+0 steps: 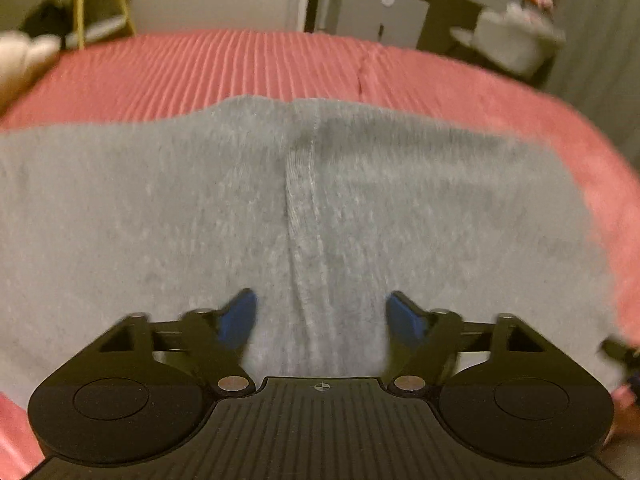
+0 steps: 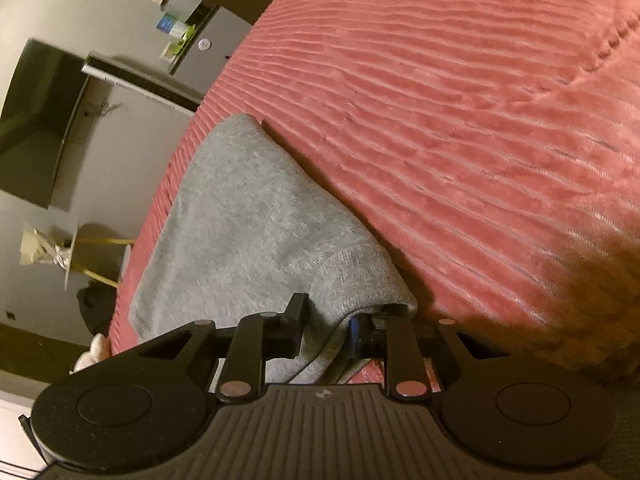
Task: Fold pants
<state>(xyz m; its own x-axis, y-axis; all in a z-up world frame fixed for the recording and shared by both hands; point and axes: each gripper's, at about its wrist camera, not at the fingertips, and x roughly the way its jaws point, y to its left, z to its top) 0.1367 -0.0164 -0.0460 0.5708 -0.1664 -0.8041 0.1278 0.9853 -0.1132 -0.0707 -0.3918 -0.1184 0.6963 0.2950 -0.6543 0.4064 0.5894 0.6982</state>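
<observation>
Spread wide, the left gripper [image 1: 322, 316] hovers over the grey pants [image 1: 280, 208], a seam running between its blue pads [image 1: 240, 316]. Right gripper [image 2: 326, 330] pinches the pants' bunched cuff. Pants lie across a ribbed pink bedspread [image 2: 460, 128]; cabinet [image 1: 372, 20] and stool [image 1: 104, 4] stand beyond.

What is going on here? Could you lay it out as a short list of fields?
Place: bed with a ribbed pink cover
Garment: grey pants, lying on the cover
Seam: runs down the pants' middle, between the left gripper's fingers
Left gripper: open, over the pants, pinching nothing
Right gripper: shut on the pants' ribbed hem
Background: cabinet and yellow-legged stool beyond the bed
Sharpness: left view blurred
</observation>
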